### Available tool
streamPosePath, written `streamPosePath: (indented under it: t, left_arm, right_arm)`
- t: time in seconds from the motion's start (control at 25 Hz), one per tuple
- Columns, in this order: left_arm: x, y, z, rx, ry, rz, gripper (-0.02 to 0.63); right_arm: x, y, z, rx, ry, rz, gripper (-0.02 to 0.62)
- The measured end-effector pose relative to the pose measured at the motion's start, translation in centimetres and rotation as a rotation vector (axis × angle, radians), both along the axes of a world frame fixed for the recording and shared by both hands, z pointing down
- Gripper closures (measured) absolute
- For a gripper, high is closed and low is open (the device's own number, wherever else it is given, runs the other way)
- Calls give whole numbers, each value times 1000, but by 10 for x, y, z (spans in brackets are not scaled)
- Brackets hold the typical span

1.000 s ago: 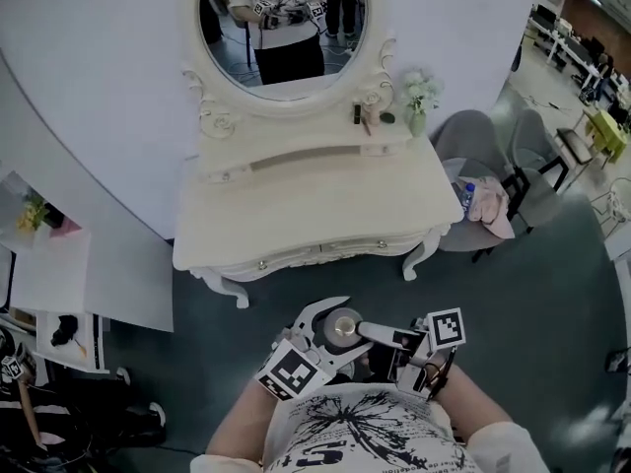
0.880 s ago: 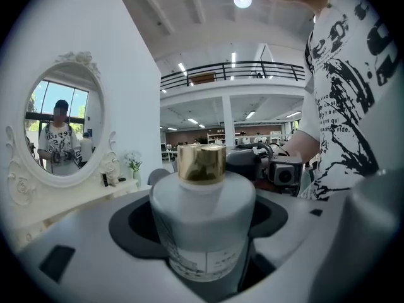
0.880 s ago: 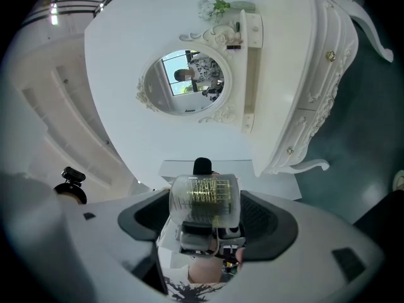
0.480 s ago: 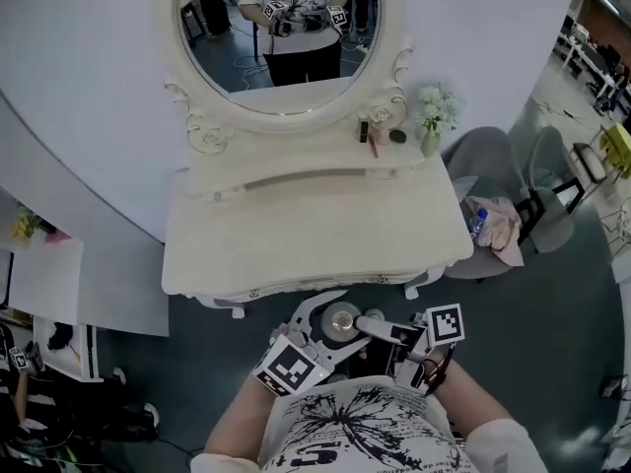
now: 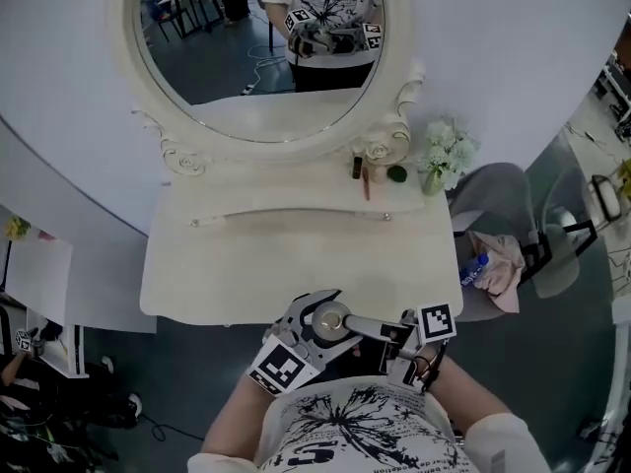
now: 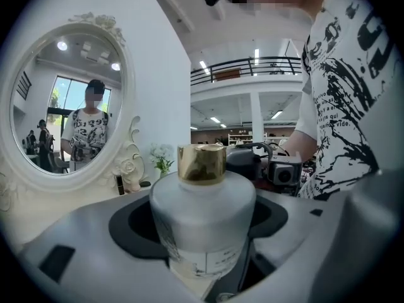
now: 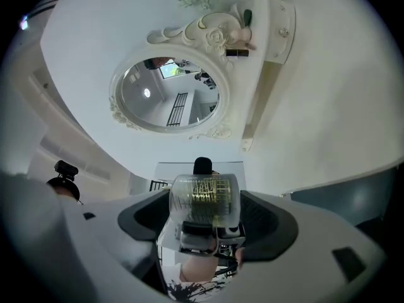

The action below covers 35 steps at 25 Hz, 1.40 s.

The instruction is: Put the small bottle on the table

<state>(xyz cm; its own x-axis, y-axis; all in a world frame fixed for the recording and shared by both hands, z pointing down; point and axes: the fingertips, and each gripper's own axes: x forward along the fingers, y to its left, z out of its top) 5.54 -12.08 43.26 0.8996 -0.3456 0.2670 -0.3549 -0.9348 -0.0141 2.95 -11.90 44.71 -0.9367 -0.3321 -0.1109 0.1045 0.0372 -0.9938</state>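
Approach to dressing table [image 5: 296, 264]: over the last second its front edge has drawn from well ahead to just beyond both grippers, so set-down looks near but not begun. Held item: small bottle [image 6: 203, 210], frosted, gold-capped, in the air short of the tabletop. Left gripper [image 5: 314, 315] and right gripper [image 5: 363, 326] both closed on it. Bottle base hidden; head view shows only the cap.

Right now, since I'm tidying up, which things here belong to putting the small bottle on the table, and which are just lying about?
For the job: bottle, gripped by the left gripper and the right gripper; table.
Lying about: mirror, flowers, lipstick, chair, water bottle.
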Motion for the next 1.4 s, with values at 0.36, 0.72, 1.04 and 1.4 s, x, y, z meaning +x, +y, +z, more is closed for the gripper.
streamPosePath:
  t: [0.36, 0.72, 1.04, 1.4]
  left_arm:
    - [28, -51, 30, -15, -23, -46, 253]
    - [27, -79, 81, -61, -37, -26, 253]
    - [30, -91, 131, -107, -77, -5, 253]
    - [34, -100, 171, -144, -107, -61, 253]
  right_arm:
    - [26, -49, 26, -13, -30, -55, 241]
    - [26, -78, 73, -40, -4, -45, 241]
    - [27, -89, 122, -61, 14, -64, 241]
    - [39, -102, 156, -42, 166, -6, 245]
